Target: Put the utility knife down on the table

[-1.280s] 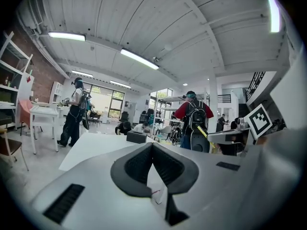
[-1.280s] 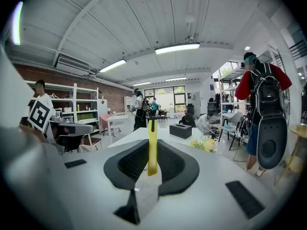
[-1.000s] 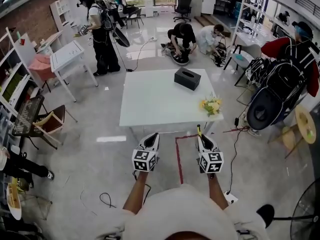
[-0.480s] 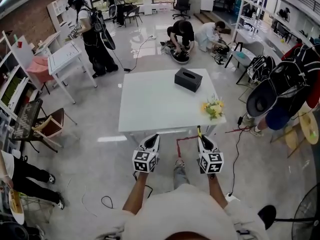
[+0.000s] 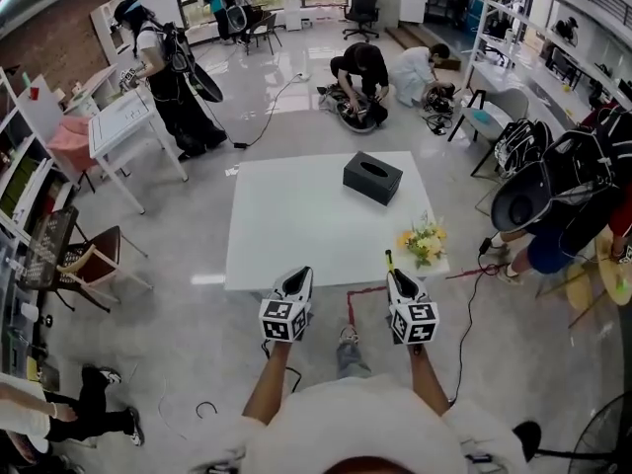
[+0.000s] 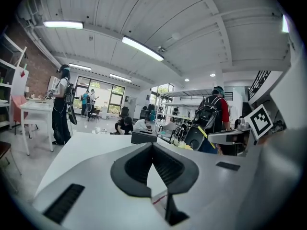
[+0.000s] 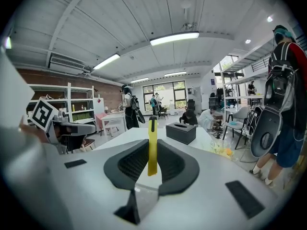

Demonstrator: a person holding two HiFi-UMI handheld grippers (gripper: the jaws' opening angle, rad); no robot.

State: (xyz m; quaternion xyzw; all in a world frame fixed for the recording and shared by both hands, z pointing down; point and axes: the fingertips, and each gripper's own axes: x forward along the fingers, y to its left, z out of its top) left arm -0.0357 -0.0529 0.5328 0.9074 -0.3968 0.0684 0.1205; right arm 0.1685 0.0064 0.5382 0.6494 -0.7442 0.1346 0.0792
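Observation:
A yellow utility knife (image 7: 152, 146) stands upright between the pads of my right gripper (image 7: 152, 166), which is shut on it. In the head view the knife's tip (image 5: 389, 261) pokes out ahead of the right gripper (image 5: 394, 275), just short of the white table's near edge (image 5: 296, 265). My left gripper (image 5: 299, 275) hangs level beside it at the left, also just before that edge. In the left gripper view the left gripper (image 6: 153, 158) has its fingertips together with nothing between them.
A black tissue box (image 5: 372, 177) lies at the table's far right, and a yellow flower bunch (image 5: 423, 243) at its near right corner. A person with a big black bag (image 5: 553, 200) stands right of the table. A wooden chair (image 5: 94, 255) is at the left. Red tape (image 5: 350, 309) marks the floor.
Both grippers have come closer to the table's near edge, the knife still held. The person at the right moved past the table's corner, and the standing person at the far left stepped away.

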